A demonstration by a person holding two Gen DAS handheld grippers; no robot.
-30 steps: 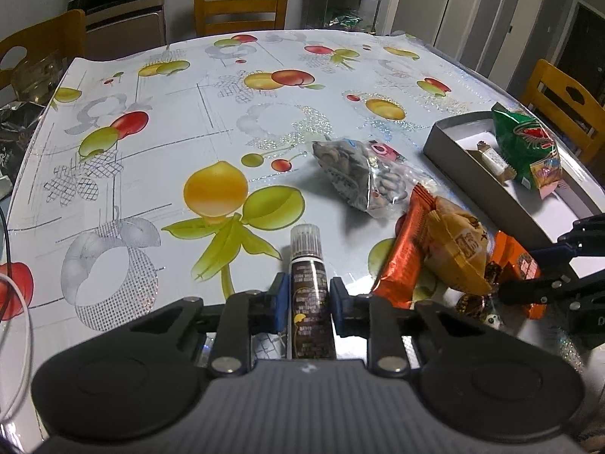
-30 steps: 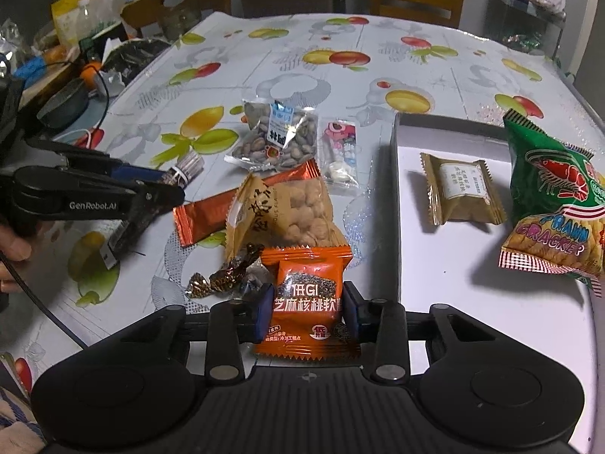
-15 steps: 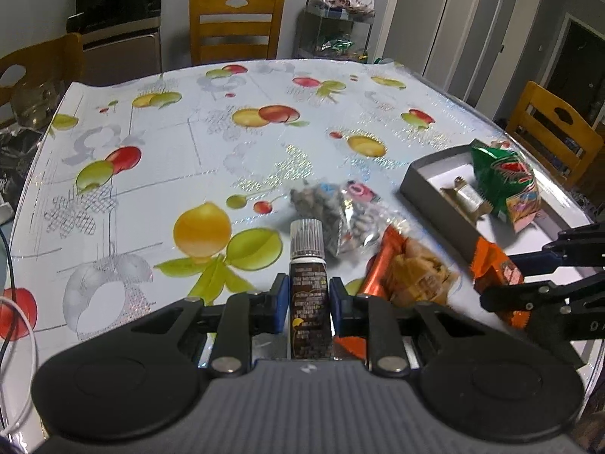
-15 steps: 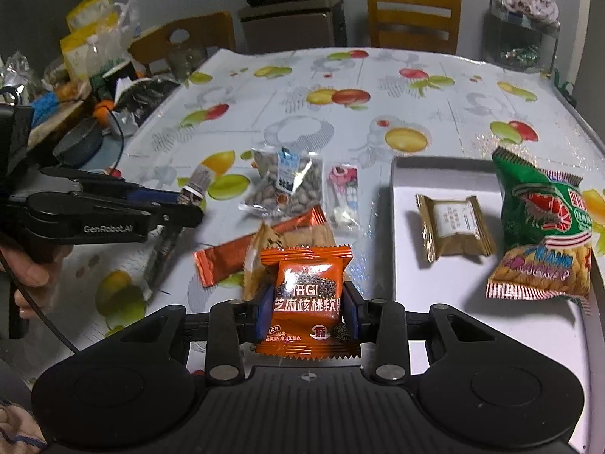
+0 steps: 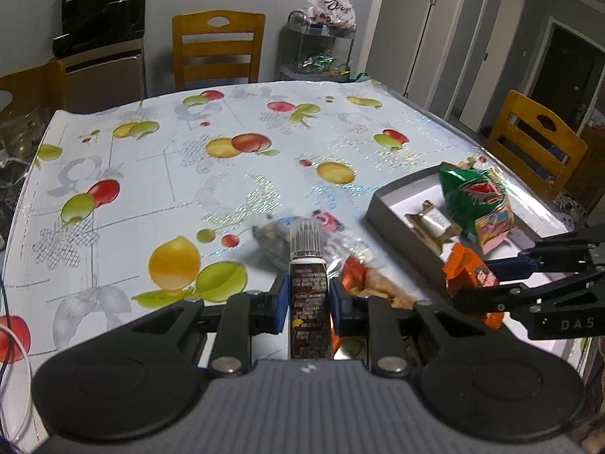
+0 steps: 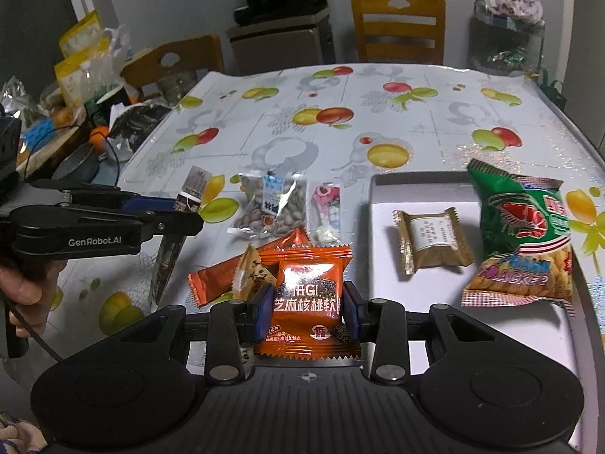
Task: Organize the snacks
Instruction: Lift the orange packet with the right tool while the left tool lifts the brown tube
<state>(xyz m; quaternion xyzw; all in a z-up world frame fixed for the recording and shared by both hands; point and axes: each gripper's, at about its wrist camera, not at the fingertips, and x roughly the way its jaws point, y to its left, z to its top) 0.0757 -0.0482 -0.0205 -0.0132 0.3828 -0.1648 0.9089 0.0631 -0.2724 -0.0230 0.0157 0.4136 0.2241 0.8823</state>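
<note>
Left gripper [image 5: 308, 299]: I have the jaws closed almost fully on a slim dark snack stick [image 5: 308, 283]; its long axis runs straight ahead between the pads, silver crimped end pointing away from me
Right gripper [image 6: 307, 312]: I have the jaws part-way closed on an orange packet [image 6: 308, 302], gripped across its width and held flat-faced toward the camera
Load status: I judge both items clear of the table, since the pile shows underneath them
Tray [image 6: 416, 302]: the grey tray lies ahead and to the right of my right gripper, just beside it; from my left gripper it is well off to the right, beyond the right gripper
Tray contents: a gold sachet [image 6: 431, 240] and a green prawn-cracker bag [image 6: 523, 234], with bare floor on the near side of both
Nearer hand: the right, by my judgement; I would place the orange packet first on that bare floor, keeping it flat
Left-hand route: I expect the stick to need a sweep to the right across the pile, its long axis laid along the tray wall
Remaining pile: nut bag [image 6: 272, 204], pink sachet [image 6: 327, 208], long orange wrapper [image 6: 215, 280] and a tan packet [image 6: 253, 272], all left of the tray
</note>
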